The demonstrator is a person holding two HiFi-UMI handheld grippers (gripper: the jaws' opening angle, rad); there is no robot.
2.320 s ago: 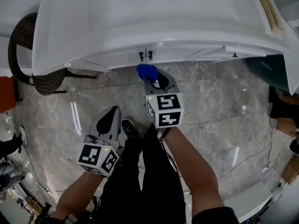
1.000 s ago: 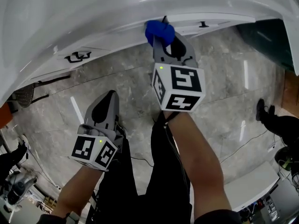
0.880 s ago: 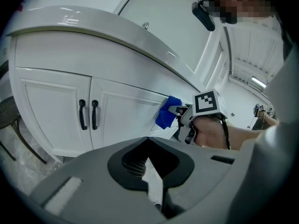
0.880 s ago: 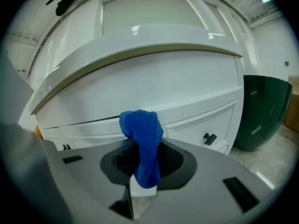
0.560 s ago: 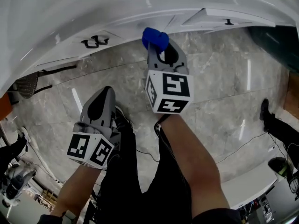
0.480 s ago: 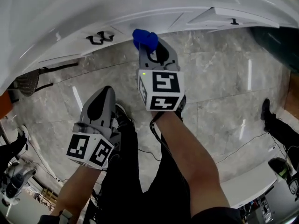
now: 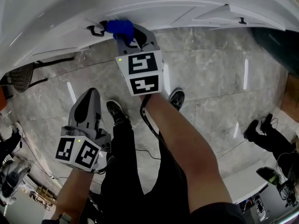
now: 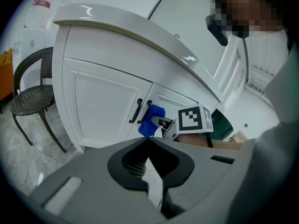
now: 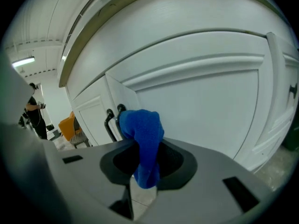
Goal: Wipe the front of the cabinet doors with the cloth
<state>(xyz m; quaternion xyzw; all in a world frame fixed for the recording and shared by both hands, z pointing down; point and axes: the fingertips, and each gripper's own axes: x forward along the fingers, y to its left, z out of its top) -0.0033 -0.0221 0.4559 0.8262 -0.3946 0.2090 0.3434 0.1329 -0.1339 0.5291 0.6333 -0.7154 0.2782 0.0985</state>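
Right gripper (image 7: 123, 36), clamped on the blue cloth (image 7: 118, 27), has swept left along the cabinet door (image 9: 201, 101) to the paired handles (image 7: 96, 30), so the wipe looks mid-pass; left gripper (image 7: 88, 97) idles nearer, jaws together, empty.

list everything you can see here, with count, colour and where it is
cabinet: one, white, in front of the person
door handles: two, black, side by side where the doors meet
cloth: one, blue, at the door front, just right of the handles
chair: one, dark wicker, left of the cabinet
floor: grey marble tiles
shoes: two, black, on the floor
left gripper: grey, shut, empty, held low
right gripper: grey, shut on the cloth
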